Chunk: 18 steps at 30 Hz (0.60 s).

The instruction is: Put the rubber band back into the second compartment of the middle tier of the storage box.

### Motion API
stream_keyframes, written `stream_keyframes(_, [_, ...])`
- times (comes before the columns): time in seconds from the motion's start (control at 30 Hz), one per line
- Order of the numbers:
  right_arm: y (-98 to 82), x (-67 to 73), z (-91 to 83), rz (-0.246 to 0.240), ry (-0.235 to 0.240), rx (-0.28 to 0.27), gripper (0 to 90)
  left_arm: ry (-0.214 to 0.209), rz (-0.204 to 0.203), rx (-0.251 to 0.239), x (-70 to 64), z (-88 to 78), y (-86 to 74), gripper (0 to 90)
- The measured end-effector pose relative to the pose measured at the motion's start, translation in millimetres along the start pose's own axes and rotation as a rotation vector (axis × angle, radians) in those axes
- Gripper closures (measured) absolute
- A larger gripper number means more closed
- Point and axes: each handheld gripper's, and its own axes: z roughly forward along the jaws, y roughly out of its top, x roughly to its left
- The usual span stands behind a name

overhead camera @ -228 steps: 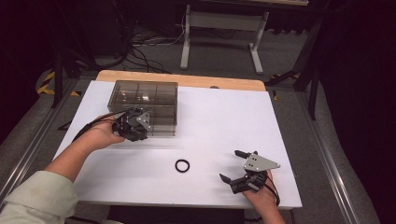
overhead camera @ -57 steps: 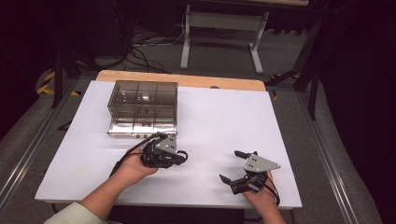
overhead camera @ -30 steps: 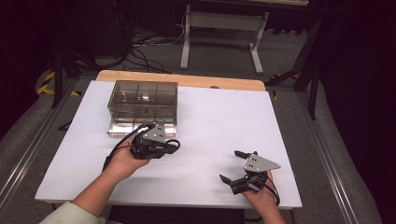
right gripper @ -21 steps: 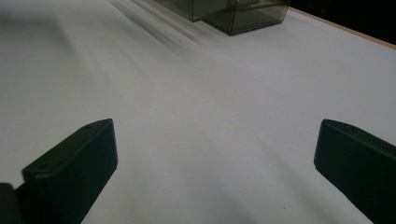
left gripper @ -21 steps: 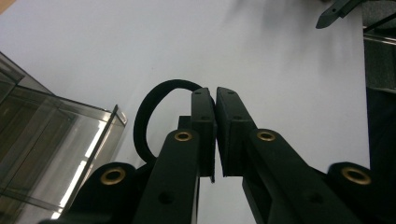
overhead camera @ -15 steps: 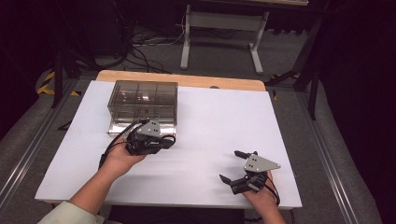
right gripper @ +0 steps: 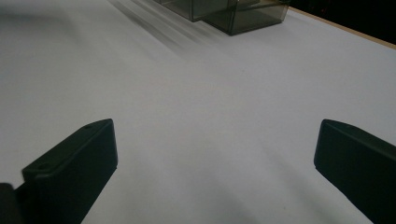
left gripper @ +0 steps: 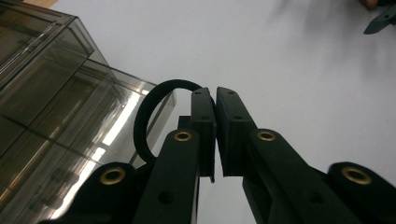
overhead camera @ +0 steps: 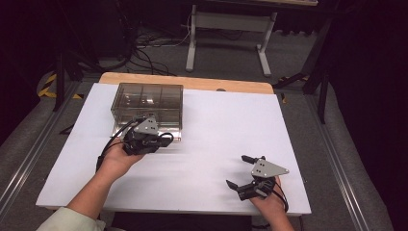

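Black ring [left gripper: 145,116] pinched in left tool [left gripper: 215,100]; right tool [overhead camera: 245,171] spread wide.

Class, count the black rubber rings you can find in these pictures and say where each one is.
1. The black ring is pinched in the left hand-held gripper, beside the clear plastic box. Others may be hidden inside the box's tinted compartments.

A lab or recording workspace is showing itself here: a white-topped table [overhead camera: 216,120] is standing on grey carpet between floor rails [overhead camera: 24,159], with cables [overhead camera: 139,48] lying at the far left and a metal stand [overhead camera: 226,29] beyond, in a dark room.
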Motion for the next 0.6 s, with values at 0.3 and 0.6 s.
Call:
stream_keyframes(0.3, [0.0,0.2,0.1,0.002,0.000,0.000,0.3,0.053,-0.035,0.002,11.1,-3.8,-6.2,86.1])
stream_keyframes(0.6, [0.0,0.3,0.1,0.003,0.001,0.000,0.3,0.098,-0.090,-0.016,20.7,-7.8,-13.0,86.1])
